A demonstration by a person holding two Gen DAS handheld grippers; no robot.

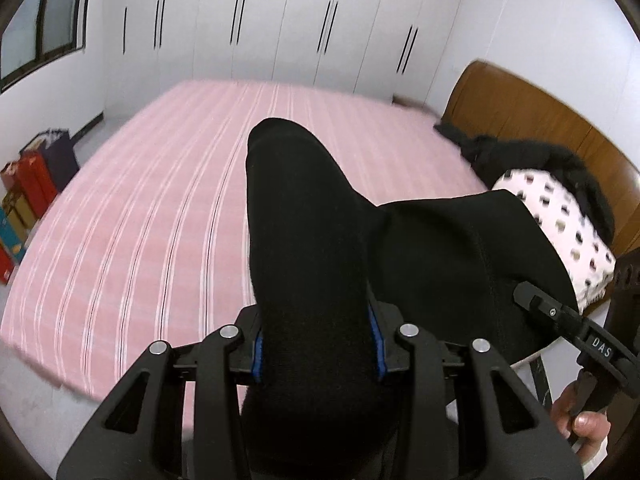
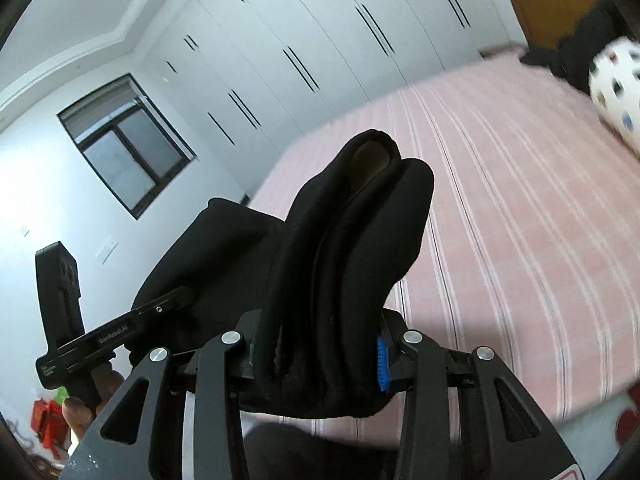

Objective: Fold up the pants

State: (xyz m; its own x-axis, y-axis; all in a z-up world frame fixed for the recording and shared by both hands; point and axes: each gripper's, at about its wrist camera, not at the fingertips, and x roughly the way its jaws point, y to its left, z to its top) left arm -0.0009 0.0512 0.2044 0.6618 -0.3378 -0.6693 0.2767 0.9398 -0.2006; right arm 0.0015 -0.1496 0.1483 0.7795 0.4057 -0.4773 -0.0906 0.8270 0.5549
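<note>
Left view: my left gripper (image 1: 318, 344) is clenched on a bunched fold of the pants (image 1: 304, 216), held above the bed (image 1: 140, 208) so the cloth hangs free. Right view: right gripper (image 2: 316, 354) pinches another thick edge, keeping the span taut for laying flat.

left wrist: faces bed (image 1: 140, 220) | right wrist: same bed, tilted

Black gripper (image 1: 318, 354) frames, silver rivets, blue-padded jaws
</note>
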